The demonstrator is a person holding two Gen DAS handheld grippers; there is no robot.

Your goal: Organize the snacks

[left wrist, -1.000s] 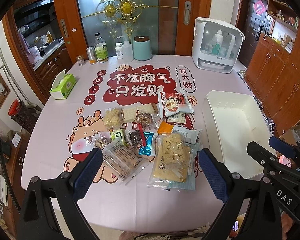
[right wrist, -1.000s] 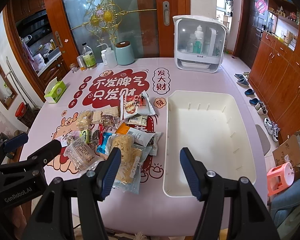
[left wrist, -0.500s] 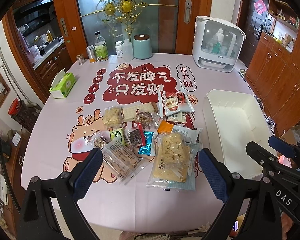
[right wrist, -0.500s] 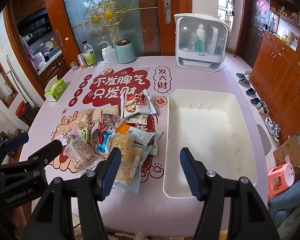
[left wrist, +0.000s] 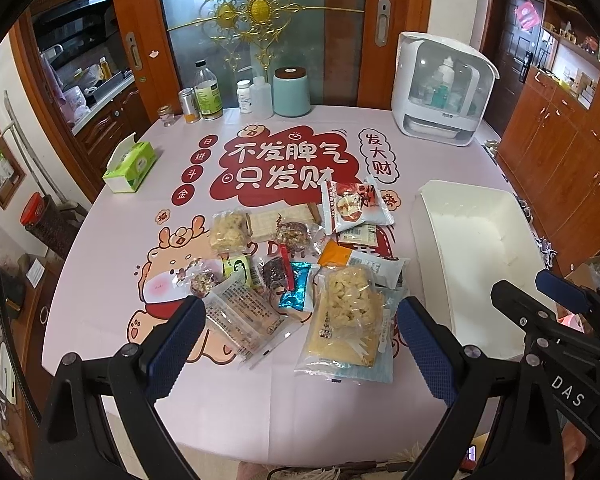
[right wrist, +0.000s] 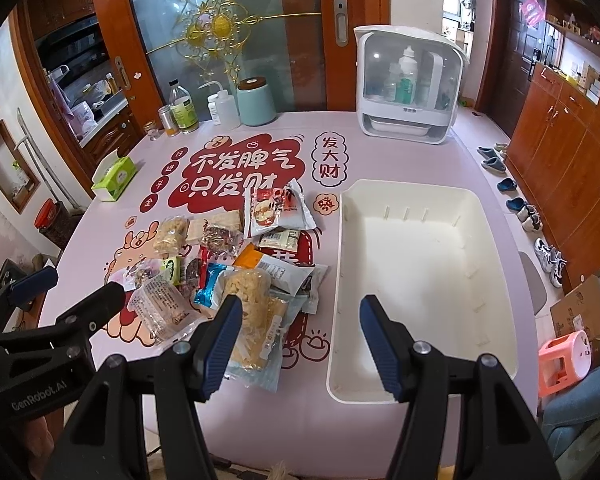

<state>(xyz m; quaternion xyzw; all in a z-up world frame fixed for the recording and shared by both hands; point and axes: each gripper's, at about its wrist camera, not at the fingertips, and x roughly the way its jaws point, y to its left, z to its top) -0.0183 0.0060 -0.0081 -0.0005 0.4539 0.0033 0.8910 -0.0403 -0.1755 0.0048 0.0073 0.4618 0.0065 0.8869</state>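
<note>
A pile of snack packets lies mid-table: a large clear bag of yellow puffs (left wrist: 350,320) (right wrist: 256,312), a clear cracker bag (left wrist: 244,320), a red-and-white noodle pack (left wrist: 354,206) (right wrist: 276,210), and several small wrapped snacks. An empty white plastic bin (right wrist: 416,276) (left wrist: 472,256) stands to the right of the pile. My left gripper (left wrist: 300,344) is open and empty, hovering above the near table edge before the pile. My right gripper (right wrist: 300,344) is open and empty, hovering between the pile and the bin's near left corner.
A green tissue box (left wrist: 130,166) sits at the table's left. Bottles, jars and a teal canister (left wrist: 292,92) line the far edge. A white sterilizer cabinet (right wrist: 410,88) stands at the far right. A pink stool (right wrist: 564,360) and shoes are on the floor to the right.
Both grippers have stayed open and nearly still; the views shifted only slightly. The snacks and bin have not moved.
</note>
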